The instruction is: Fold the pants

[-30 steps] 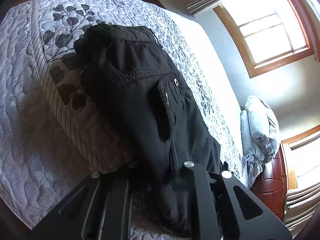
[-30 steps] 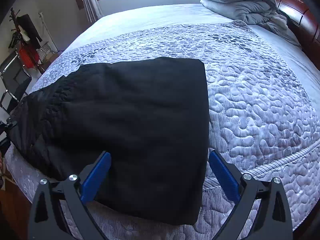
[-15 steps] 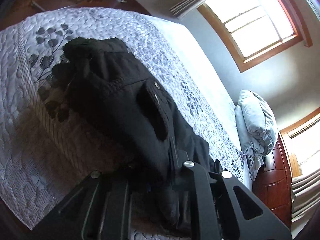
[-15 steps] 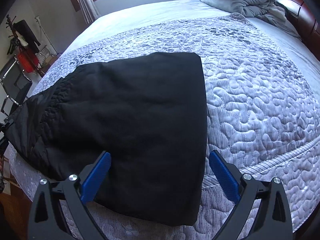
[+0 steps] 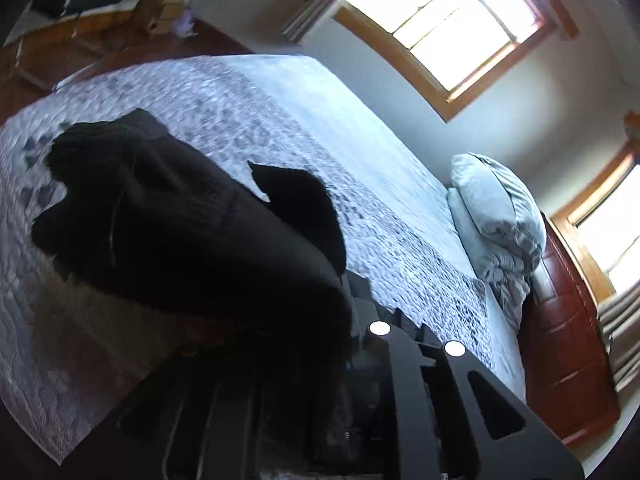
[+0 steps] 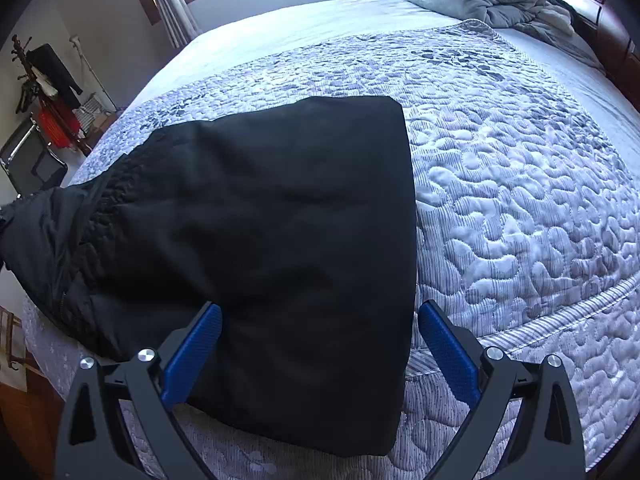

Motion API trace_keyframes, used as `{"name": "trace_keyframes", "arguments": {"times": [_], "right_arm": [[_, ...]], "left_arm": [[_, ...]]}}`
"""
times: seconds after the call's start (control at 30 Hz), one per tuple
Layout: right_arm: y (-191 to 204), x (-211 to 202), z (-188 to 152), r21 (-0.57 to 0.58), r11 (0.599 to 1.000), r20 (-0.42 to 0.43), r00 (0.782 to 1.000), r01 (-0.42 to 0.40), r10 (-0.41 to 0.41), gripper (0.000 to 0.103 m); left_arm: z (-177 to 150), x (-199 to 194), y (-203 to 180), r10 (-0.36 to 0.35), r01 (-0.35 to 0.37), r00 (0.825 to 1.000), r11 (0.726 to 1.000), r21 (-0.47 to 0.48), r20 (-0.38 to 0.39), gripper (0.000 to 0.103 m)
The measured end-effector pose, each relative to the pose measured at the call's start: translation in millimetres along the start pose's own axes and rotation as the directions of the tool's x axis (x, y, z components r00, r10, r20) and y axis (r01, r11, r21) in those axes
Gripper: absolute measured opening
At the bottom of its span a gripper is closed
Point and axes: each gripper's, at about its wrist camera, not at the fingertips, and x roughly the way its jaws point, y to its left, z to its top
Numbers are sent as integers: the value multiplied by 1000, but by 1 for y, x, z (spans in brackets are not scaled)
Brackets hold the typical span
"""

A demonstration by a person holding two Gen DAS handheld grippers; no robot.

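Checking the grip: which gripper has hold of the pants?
The left gripper: black pants bunch between its fingers. The right gripper hangs open above them, blue pads apart.

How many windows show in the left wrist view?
2: one window on the wall beyond the bed, another window at the right edge above the wooden headboard.

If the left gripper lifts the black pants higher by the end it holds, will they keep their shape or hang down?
The black pants will probably hang limp: in the left wrist view the cloth already drapes in soft folds from the left gripper. They look padded, so likely somewhat heavy. The folded part on the quilt may drag and come undone, since the open right gripper does not hold it.
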Motion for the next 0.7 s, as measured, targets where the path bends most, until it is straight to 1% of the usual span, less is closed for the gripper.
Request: {"name": "trace_keyframes", "arguments": {"times": [0.17, 0.3, 0.37, 0.5, 0.6, 0.7], "right_arm": [[-2, 1, -2, 7, 1000, 0, 1000, -11, 11, 99], [-4, 3, -2, 14, 1000, -3, 1000, -20, 20, 99], [-4, 3, -3, 15, 1000, -3, 1000, -24, 24, 99], [-6, 6, -3, 28, 999, -7, 999, -36, 36, 99], [-8, 7, -4, 36, 999, -6, 999, -41, 41, 99], [-12, 8, -5, 43, 998, -6, 999, -52, 52, 99]], "left_arm": [[-7, 4, -34, -10, 11, 1000, 993, 117, -8, 15], [-18, 10, -64, -20, 27, 999, 975, 222, -32, 17], [-26, 13, -78, -25, 37, 998, 960, 279, -49, 18], [-45, 24, -105, -12, 48, 996, 918, 394, -92, 20], [-64, 33, -129, 19, 38, 994, 862, 506, -108, 22], [-81, 46, -149, 65, 28, 990, 792, 610, -128, 23]]}}
